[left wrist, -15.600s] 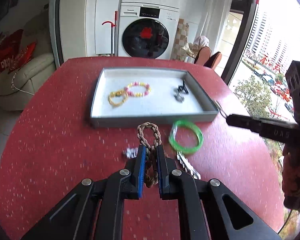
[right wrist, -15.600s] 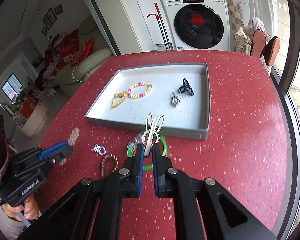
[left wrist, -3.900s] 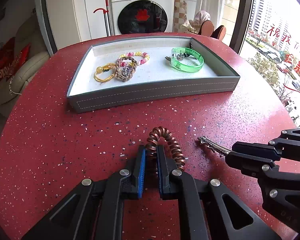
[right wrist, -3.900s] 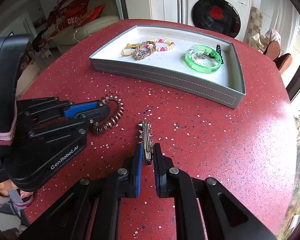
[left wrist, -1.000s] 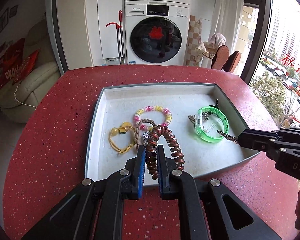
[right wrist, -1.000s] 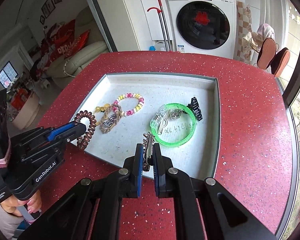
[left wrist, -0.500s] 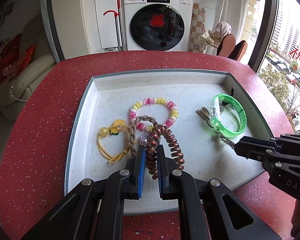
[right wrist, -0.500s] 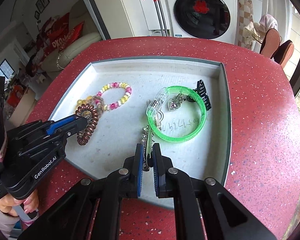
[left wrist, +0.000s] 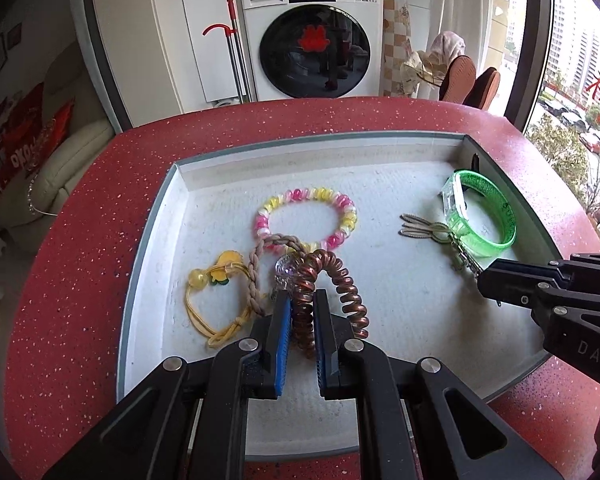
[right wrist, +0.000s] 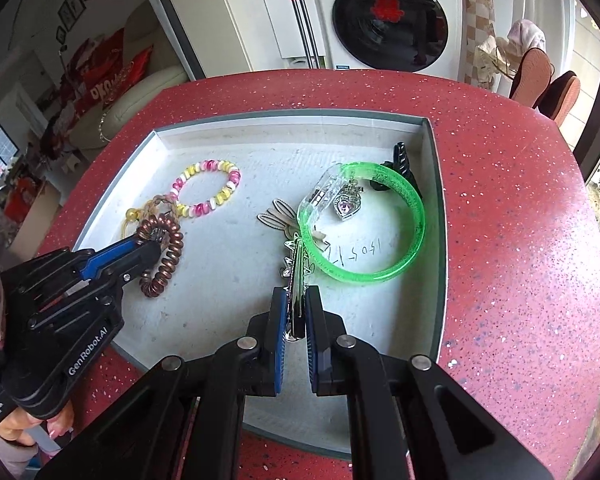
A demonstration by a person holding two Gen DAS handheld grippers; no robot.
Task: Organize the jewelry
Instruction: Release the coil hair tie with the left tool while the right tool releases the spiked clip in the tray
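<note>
The left gripper (left wrist: 301,312) reaches low over the near part of the grey tray (left wrist: 140,264) on the red worktop (left wrist: 68,280), its fingers (left wrist: 281,332) pinching the copper spiral hair tie (left wrist: 342,280) (its free loop hangs right). The right gripper (right wrist: 296,312) points into the tray from the near edge, fingers (right wrist: 278,320) clamped on a silver hair clip (right wrist: 296,264) whose tip lies beside the green bangle (right wrist: 380,272).

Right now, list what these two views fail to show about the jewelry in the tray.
- Black hair claw: mostly behind the green bangle, right wrist view; just a sliver in the left.
- Clear charm: half covered by the copper coil tie, left wrist view.
- Writing inside the bangle: too small to read with certainty.
</note>
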